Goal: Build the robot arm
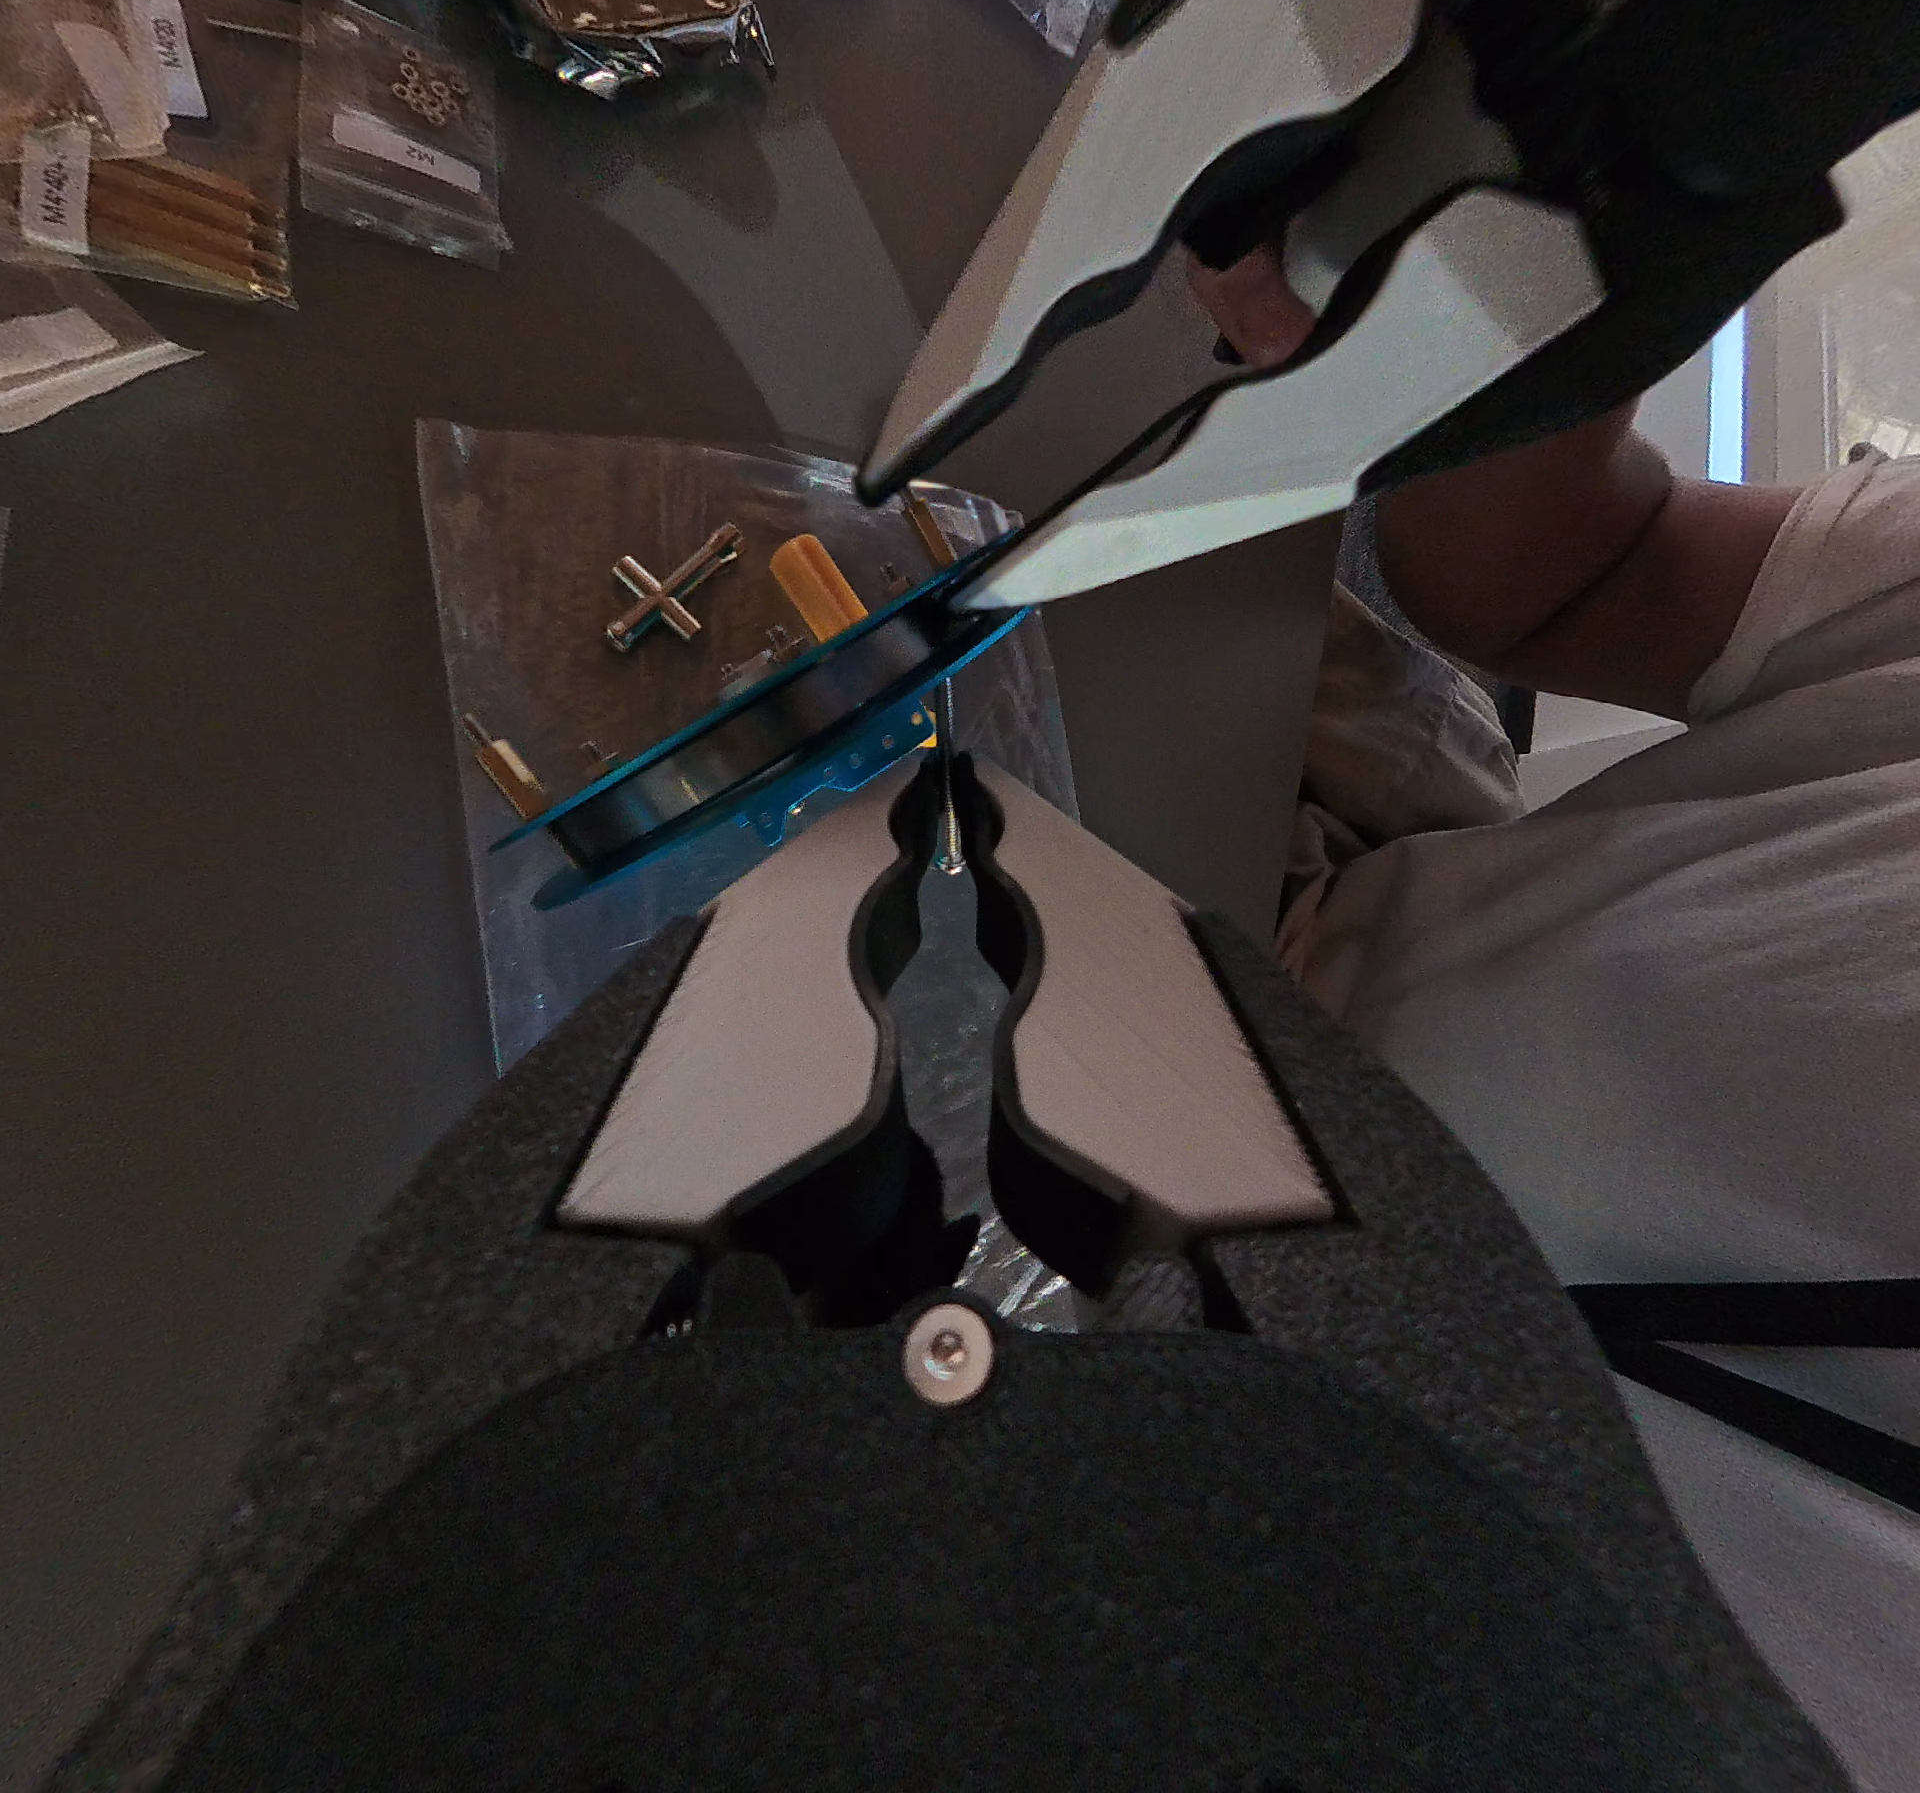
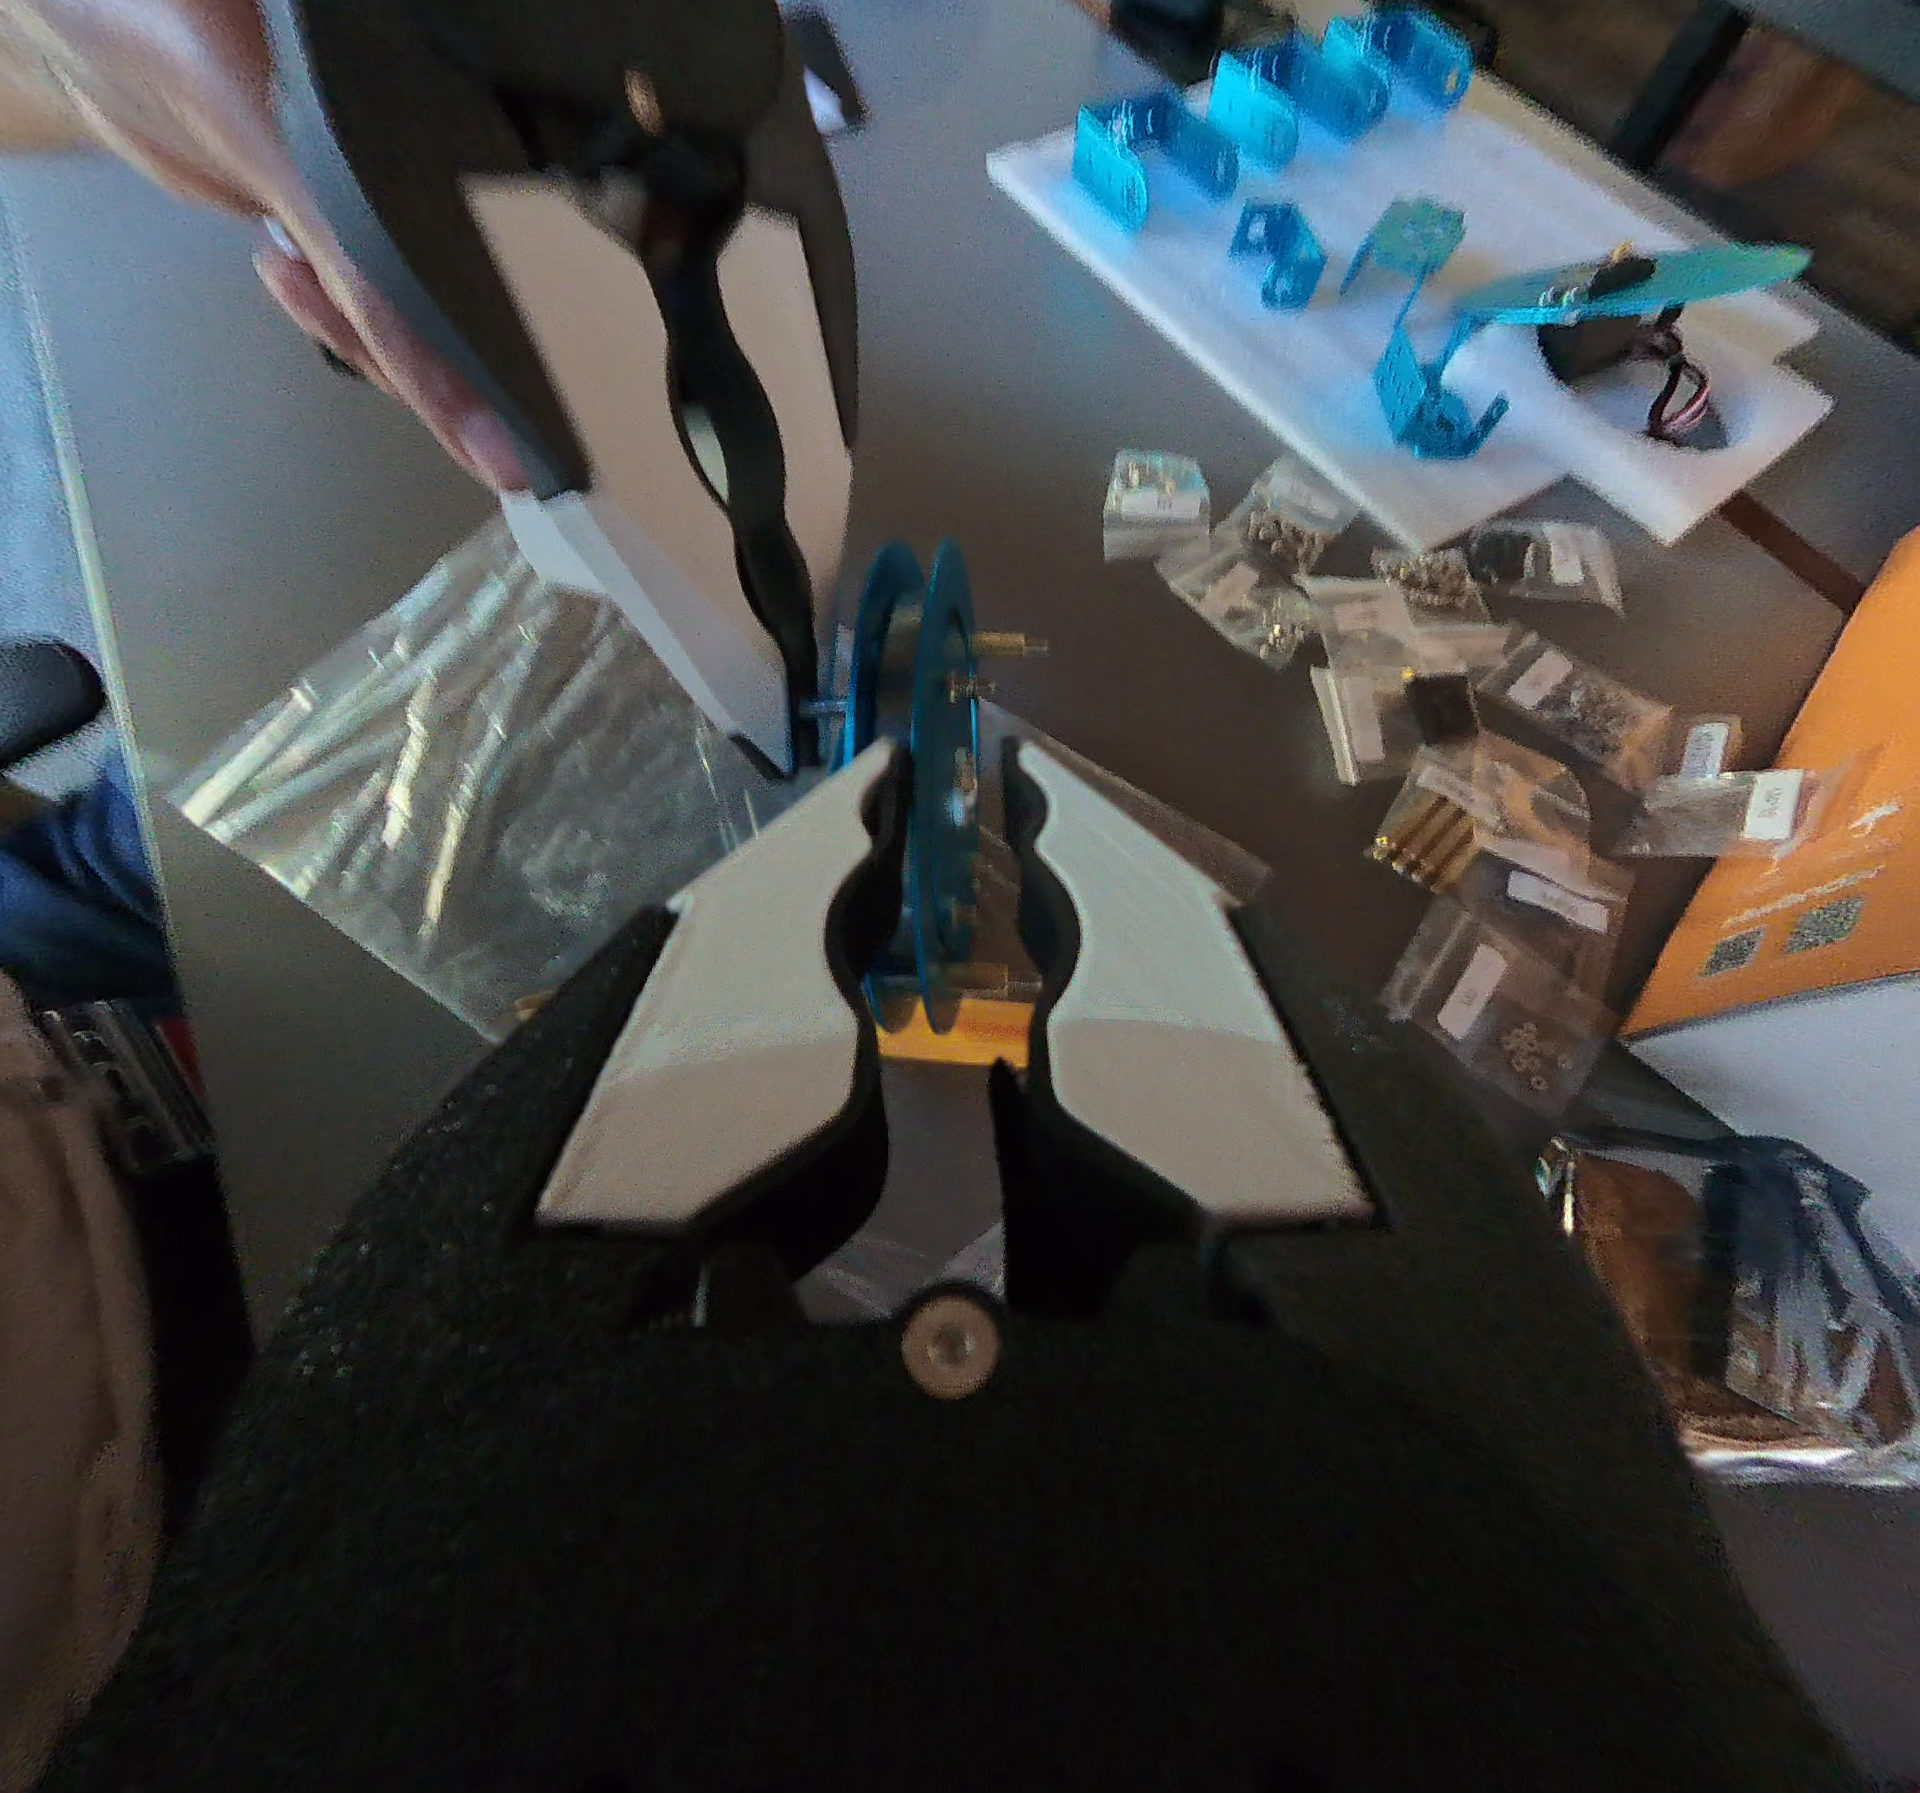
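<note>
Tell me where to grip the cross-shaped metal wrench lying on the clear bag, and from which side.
Grip the cross-shaped metal wrench on its longer arm, coming from straight above with the fingers across that arm. It lies flat on the clear plastic bag, so no side gives purchase; the orange handle beside it crowds one end.

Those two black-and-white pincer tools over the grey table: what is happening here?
A person holds a two-finger gripper in each hand. The right gripper is clamped on the rim of a round blue metal disc assembly, two plates with a dark ring between them, and holds it tilted above a clear plastic bag. The left gripper pinches a thin silver screw right at the assembly's edge. A small silver cross-shaped wrench lies on the bag. Little bags of hardware lie nearby.
</note>
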